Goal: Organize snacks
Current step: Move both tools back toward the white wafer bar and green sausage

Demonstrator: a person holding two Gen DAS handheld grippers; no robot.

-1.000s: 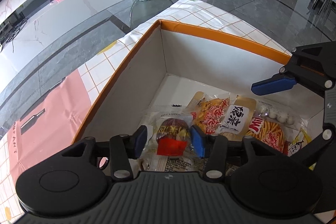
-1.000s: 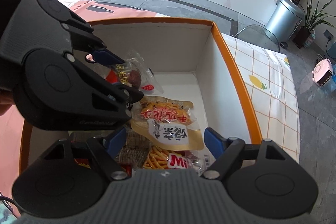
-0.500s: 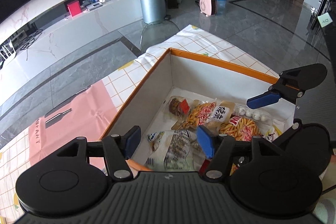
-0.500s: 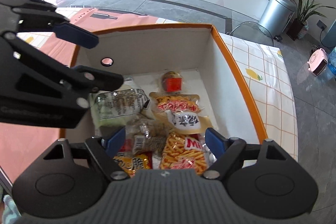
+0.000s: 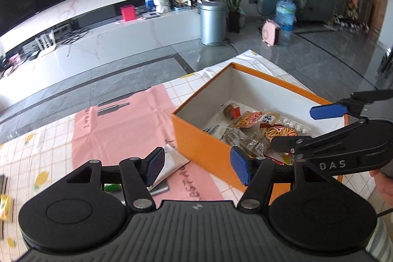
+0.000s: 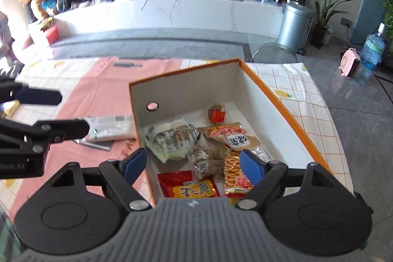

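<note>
An orange box (image 5: 203,144) with white inner walls (image 6: 186,90) holds several snack packets, among them a round red-labelled one (image 6: 216,113), an orange-and-white pack (image 6: 231,135), a green-white bag (image 6: 175,140) and a red-yellow pack (image 6: 189,188). My left gripper (image 5: 196,165) is open and empty, held above the box's near left corner. My right gripper (image 6: 194,163) is open and empty above the box's near end. A silver packet (image 6: 110,130) lies on the pink mat, left of the box.
A pink mat (image 5: 118,129) lies on a checked lemon-print tablecloth (image 6: 304,92). A yellow snack (image 5: 5,208) lies at the far left table edge. Beyond the table are grey floor, a steel bin (image 5: 212,22) and a white TV bench (image 6: 196,6).
Both grippers have pulled up and back out of the box. The round red-labelled snack that sat between my left fingers now lies at the box's far end. The view now takes in the room.
</note>
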